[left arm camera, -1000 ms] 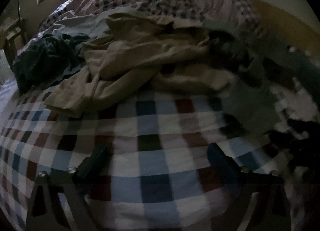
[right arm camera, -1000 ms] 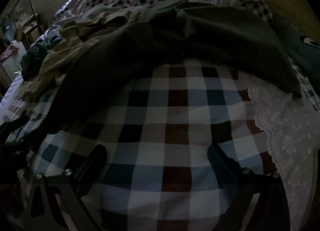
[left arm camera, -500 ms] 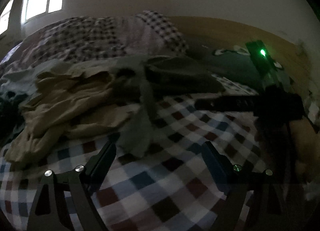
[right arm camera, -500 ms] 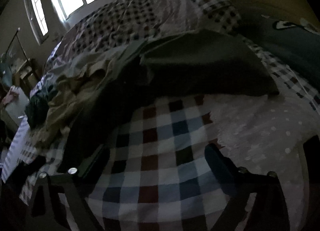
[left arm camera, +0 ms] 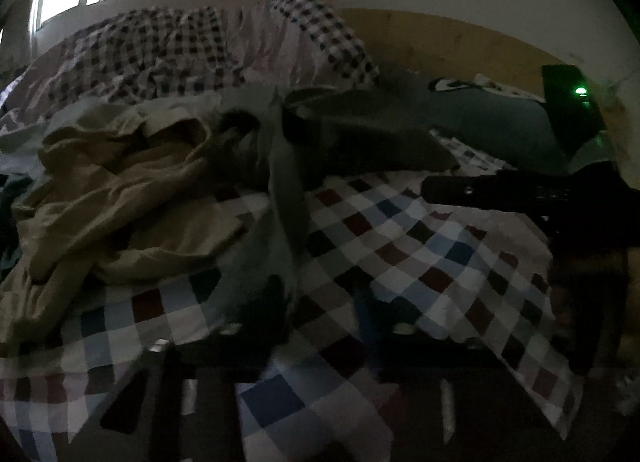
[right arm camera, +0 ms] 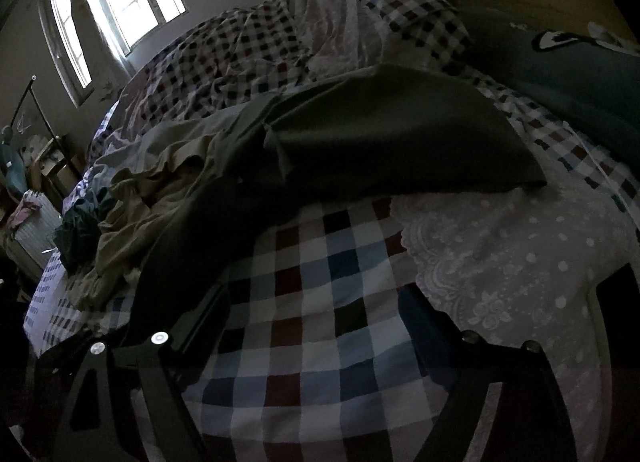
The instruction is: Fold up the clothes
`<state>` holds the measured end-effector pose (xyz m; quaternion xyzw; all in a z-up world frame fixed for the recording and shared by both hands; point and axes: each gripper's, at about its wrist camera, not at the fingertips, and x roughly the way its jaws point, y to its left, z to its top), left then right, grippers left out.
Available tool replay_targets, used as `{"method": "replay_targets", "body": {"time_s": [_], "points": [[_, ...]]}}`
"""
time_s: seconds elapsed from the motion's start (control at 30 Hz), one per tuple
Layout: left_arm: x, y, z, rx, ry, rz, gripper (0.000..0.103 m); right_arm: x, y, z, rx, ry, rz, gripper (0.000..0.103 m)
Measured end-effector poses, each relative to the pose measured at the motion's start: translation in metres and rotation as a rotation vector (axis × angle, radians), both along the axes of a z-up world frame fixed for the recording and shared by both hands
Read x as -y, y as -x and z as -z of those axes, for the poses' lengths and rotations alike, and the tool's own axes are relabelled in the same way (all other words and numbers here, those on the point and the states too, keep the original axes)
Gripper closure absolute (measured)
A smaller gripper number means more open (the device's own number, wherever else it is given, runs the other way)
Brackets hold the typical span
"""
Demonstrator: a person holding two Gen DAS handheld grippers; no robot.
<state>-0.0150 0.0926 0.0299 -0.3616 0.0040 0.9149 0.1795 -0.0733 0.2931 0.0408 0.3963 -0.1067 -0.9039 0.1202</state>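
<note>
Your left jaws [left arm camera: 320, 310] have just been closing. The long thin end of the dark green garment [left arm camera: 284, 190] runs from the pile on the bed right down into them. It's too blurry to tell if they pinch it. Your right jaws [right arm camera: 316, 310] are wide apart and have just closed a little. Only the checked blanket [right arm camera: 320, 342] lies between them, and the garment sits just to their left.

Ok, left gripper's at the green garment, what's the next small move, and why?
Probably finish closing the left gripper before lifting: its jaws have just been closing with an end of the green garment between them, but blur hides whether the pads grip. The right gripper stands open over the checked blanket.
</note>
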Motion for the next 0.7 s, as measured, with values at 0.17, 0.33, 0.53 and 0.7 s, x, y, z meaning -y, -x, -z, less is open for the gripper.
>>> {"method": "replay_targets", "body": {"time_s": [0.17, 0.33, 0.53, 0.7], "points": [[0.013, 0.003, 0.003, 0.019, -0.032, -0.049, 0.100, 0.002, 0.002, 0.003, 0.008, 0.003, -0.005, 0.014], [0.030, -0.002, -0.009, -0.016, -0.064, -0.091, 0.101, 0.012, 0.003, 0.005, 0.010, 0.005, -0.021, 0.014], [0.063, -0.011, -0.036, -0.090, -0.161, -0.159, 0.102, 0.025, 0.003, 0.010, 0.016, -0.013, -0.038, 0.014], [0.099, -0.020, -0.059, -0.155, -0.258, -0.237, 0.102, 0.032, 0.004, 0.010, 0.001, -0.009, -0.049, 0.014]]}}
